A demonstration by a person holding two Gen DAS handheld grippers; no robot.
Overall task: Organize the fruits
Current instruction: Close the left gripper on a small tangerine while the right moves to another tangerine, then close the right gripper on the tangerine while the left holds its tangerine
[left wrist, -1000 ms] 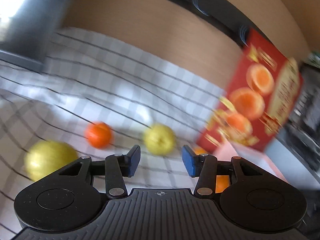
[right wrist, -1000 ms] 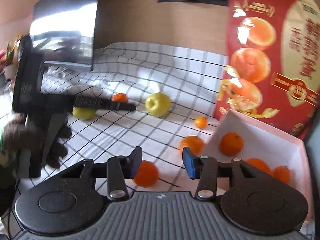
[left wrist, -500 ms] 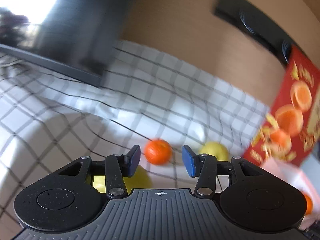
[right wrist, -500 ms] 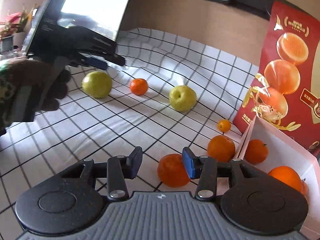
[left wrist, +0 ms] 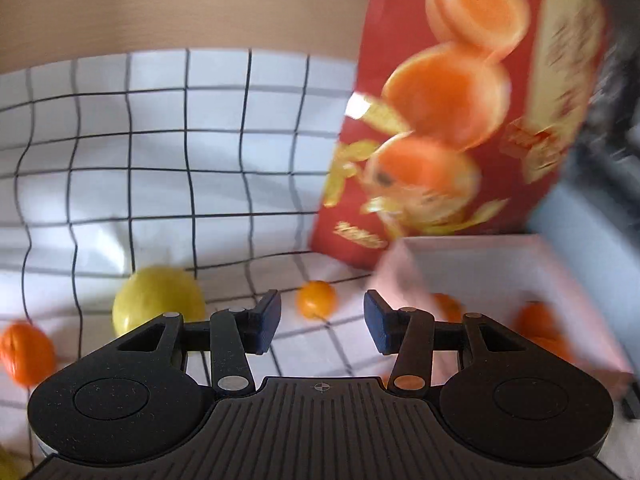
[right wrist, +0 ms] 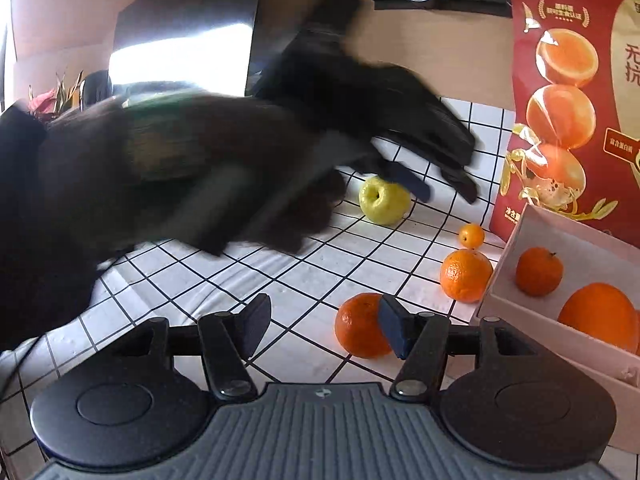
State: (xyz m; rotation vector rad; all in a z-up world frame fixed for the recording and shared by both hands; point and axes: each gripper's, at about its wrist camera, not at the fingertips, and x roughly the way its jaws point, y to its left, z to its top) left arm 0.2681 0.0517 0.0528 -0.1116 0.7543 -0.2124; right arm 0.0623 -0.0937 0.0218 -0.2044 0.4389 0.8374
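Note:
My left gripper [left wrist: 322, 322] is open and empty above the checked cloth, facing a tiny orange [left wrist: 316, 299]; a yellow-green apple [left wrist: 158, 300] lies to its left. In the right wrist view the left gripper [right wrist: 440, 184] sweeps blurred over the apple [right wrist: 384, 200]. My right gripper [right wrist: 324, 326] is open and empty, just left of an orange [right wrist: 360, 330]. Another orange [right wrist: 466, 274] and the tiny orange [right wrist: 471, 235] lie by the white box [right wrist: 504, 304], which holds several oranges.
A red fruit bag [right wrist: 568, 100] stands behind the box, against the wall. A dark screen [right wrist: 184, 40] stands at the back left. Another orange [left wrist: 26, 354] lies at the far left of the left wrist view.
My left gripper swung right, from the left fruits toward the box and tiny orange. My right gripper moved lower and left, so the near orange now sits by its right finger.

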